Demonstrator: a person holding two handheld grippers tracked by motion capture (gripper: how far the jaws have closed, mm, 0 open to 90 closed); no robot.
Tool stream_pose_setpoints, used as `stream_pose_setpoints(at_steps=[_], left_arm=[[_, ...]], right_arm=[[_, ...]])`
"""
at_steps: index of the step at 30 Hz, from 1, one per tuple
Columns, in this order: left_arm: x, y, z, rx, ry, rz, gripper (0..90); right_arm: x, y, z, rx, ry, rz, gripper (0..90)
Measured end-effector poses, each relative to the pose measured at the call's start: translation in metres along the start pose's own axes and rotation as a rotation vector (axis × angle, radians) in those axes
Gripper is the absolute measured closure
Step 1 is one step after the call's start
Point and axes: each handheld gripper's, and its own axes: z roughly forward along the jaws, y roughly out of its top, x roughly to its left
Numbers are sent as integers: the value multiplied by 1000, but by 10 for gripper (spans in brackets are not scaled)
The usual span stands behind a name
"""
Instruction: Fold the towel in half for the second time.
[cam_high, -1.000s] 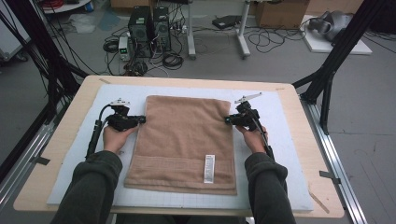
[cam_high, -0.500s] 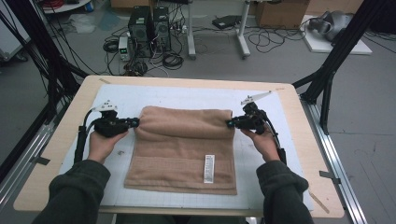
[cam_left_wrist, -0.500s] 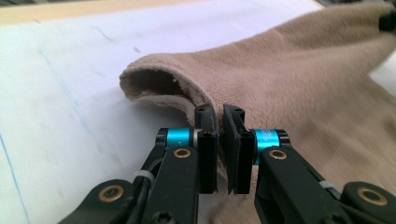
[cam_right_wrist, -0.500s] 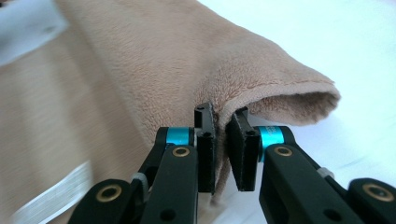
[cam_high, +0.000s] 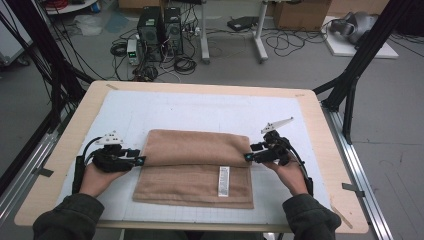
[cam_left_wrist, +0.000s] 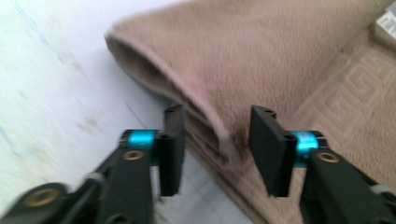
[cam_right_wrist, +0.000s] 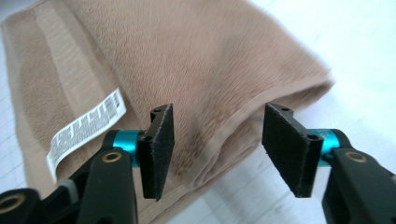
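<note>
A tan towel (cam_high: 195, 165) lies on the white mat (cam_high: 200, 112), its far half folded over toward me, leaving a strip of the lower layer with a white label (cam_high: 224, 181) bare. My left gripper (cam_high: 137, 161) sits at the fold's left end. Its jaws have just been opening, and the towel edge (cam_left_wrist: 280, 60) lies loose between them in the left gripper (cam_left_wrist: 217, 149) view. My right gripper (cam_high: 248, 157) sits at the right end and has likewise just opened. The towel (cam_right_wrist: 196, 60) and label (cam_right_wrist: 86, 128) show beyond the right gripper (cam_right_wrist: 219, 144), whose pads stand off the cloth.
The wooden table (cam_high: 200, 90) has bare mat beyond the towel and on both sides. Black frame struts (cam_high: 360, 65) rise at the right and left. Computers (cam_high: 160, 27) and cables lie on the floor past the far edge.
Both grippers pulled the towel's far edge toward me, folding it over. Their jaws then opened and let go of the cloth.
</note>
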Motion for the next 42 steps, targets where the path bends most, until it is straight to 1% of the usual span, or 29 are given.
stream_pose_setpoints(at_steps=[2,4,6,7,8,10,12,13,15,16,18,19,20,21,22,23,24,26,27,29,31,33,34,36,38,39,40,41,42], left_arm=[[3,13,1,-13,12,6,504],[7,24,5,-24,26,2,488],[13,32,13,-36,50,-3,478],[19,36,21,-24,60,-15,475],[21,37,27,-20,65,-27,469],[28,39,40,-3,83,-48,469],[35,37,51,-11,78,-87,469],[37,36,57,-6,81,-97,469],[42,32,67,25,103,-110,466],[45,29,71,43,102,-118,456],[46,26,77,66,91,-117,477],[45,25,78,77,99,-99,516],[44,26,78,69,100,-103,546],[45,26,78,67,72,-109,640],[45,26,78,65,75,-106,709],[45,26,77,62,62,-106,756],[44,26,76,63,59,-103,818],[43,28,71,48,56,-104,839],[43,30,67,20,46,-120,844],[41,34,54,-33,25,-120,861],[36,38,37,-85,2,-103,861],[27,39,19,-109,-6,-60,864],[22,37,10,-131,-14,-48,865],[8,30,-10,-155,-33,-4,867],[-7,16,-27,-172,-54,28,867],[-15,9,-35,-166,-70,56,865],[-22,1,-43,-166,-99,68,854],[-28,-6,-49,-160,-137,73,807],[-34,-13,-55,-153,-148,89,711]], right_arm=[[-2,11,-1,-3,-39,-16,387],[-7,21,2,-23,-49,-12,352],[-12,30,7,-26,-74,-13,355],[-15,34,11,-35,-80,-13,357],[-19,38,18,-16,-92,-6,350],[-26,41,27,-7,-106,-1,350],[-33,41,37,15,-127,3,352],[-37,40,41,30,-136,13,353],[-45,37,49,52,-141,36,356],[-48,35,53,59,-142,46,363],[-50,32,59,79,-127,59,426],[-50,31,63,88,-110,50,487],[-48,30,66,91,-114,40,522],[-47,29,65,80,-108,28,661],[-48,29,65,76,-58,29,698],[-46,29,65,76,-57,31,762],[-46,29,64,76,-45,33,793],[-43,30,61,76,-36,21,807],[-41,31,58,72,-34,19,809],[-37,33,48,44,-26,0,809],[-30,36,32,-13,3,-7,809],[-17,38,13,-62,27,-42,809],[-9,38,4,-81,36,-64,812],[10,36,-15,-120,61,-107,813],[30,29,-28,-136,85,-158,808],[39,22,-33,-141,121,-175,786],[47,15,-36,-142,154,-189,747],[55,9,-39,-139,179,-202,708],[62,2,-42,-141,208,-214,677]])
